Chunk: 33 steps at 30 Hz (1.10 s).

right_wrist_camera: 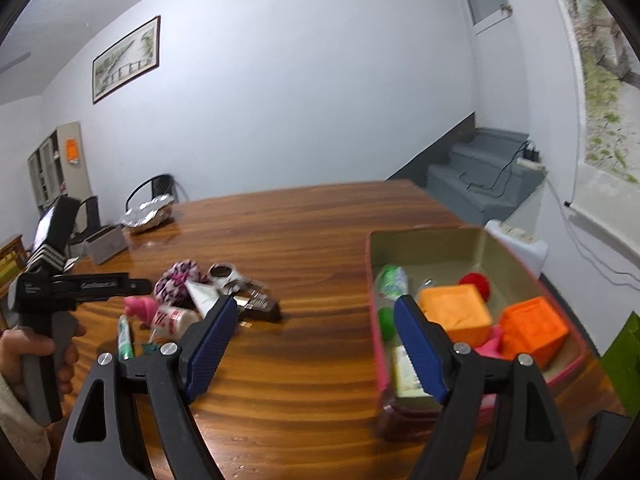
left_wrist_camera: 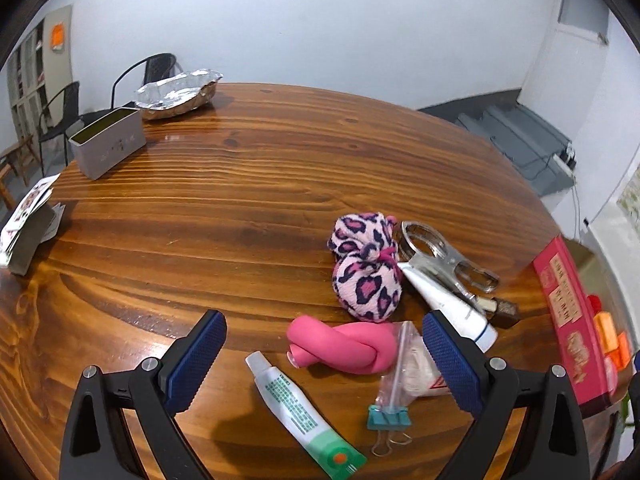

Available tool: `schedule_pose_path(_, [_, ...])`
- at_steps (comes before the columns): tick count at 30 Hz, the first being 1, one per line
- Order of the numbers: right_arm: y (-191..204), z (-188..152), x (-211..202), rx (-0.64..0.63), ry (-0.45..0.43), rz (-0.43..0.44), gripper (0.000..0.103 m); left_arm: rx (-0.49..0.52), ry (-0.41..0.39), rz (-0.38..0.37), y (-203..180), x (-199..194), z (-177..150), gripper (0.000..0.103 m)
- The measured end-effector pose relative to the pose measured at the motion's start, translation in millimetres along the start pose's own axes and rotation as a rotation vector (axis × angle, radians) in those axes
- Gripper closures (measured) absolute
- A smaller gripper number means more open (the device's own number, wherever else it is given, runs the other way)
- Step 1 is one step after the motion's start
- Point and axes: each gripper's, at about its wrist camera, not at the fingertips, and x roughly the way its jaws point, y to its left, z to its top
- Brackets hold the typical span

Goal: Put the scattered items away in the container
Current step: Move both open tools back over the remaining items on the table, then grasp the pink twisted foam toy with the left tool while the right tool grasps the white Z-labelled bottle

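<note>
Wide bare stretch of table [left_wrist_camera: 240, 184] is seen btwn the far tin [left_wrist_camera: 107, 147] and the near clutter; passage there is unobstructed. Near edge is crowded: leopard-print bundle [left_wrist_camera: 366, 270], pink knotted piece [left_wrist_camera: 344, 350], white tube [left_wrist_camera: 444, 300], metal clip [left_wrist_camera: 444, 258], green tube [left_wrist_camera: 304, 412], all touching or just beside each other. Bare wood [right_wrist_camera: 320, 280] is left btwn clutter and container [right_wrist_camera: 436, 236]; container interior is mostly filled w/ orange blocks [right_wrist_camera: 456, 310].

The left gripper's right finger [left_wrist_camera: 450, 364] is covering part of a clear plastic bag [left_wrist_camera: 404, 364] — its contents are staying unreadable. Behind the right gripper's right finger [right_wrist_camera: 420, 354], a pale packet [right_wrist_camera: 404, 372] in the container [right_wrist_camera: 520, 264] is lying half hidden — its print is blurring.
</note>
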Motion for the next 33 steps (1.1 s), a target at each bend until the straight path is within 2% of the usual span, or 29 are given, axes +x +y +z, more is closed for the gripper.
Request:
schedule_pose_path(2, [-1,-1,3,0.001,0.012,0.006,0.02,0.013,0.024,0.004,-2,10,-3,0.003])
schedule_pose_path(4, [-3,-2,4,0.004,0.017,0.01,0.02,0.018,0.049,-0.004,-3,17,-5,0.008])
schedule_pose_path(7, [-5,-4,5,0.016,0.025,0.018,0.02,0.03,0.084,-0.012,-5,27,-8,0.038])
schedule_pose_path(12, [-1,-6,10,0.013,0.044,0.03,0.02,0.027,0.074,-0.001,-6,22,-9,0.04])
schedule_pose_path(21, [14,-12,15,-0.045,0.074,0.055,0.02,0.003,-0.026,-0.001,0,-17,-3,0.04])
schedule_pose_path(26, [27,-13,29,-0.036,0.149,0.131,0.02,-0.006,-0.05,-0.008,5,-30,-1,0.04])
schedule_pose_path(33, [74,-6,56,-0.095,0.246,0.225,0.02,-0.045,-0.064,0.004,21,-36,3,0.04])
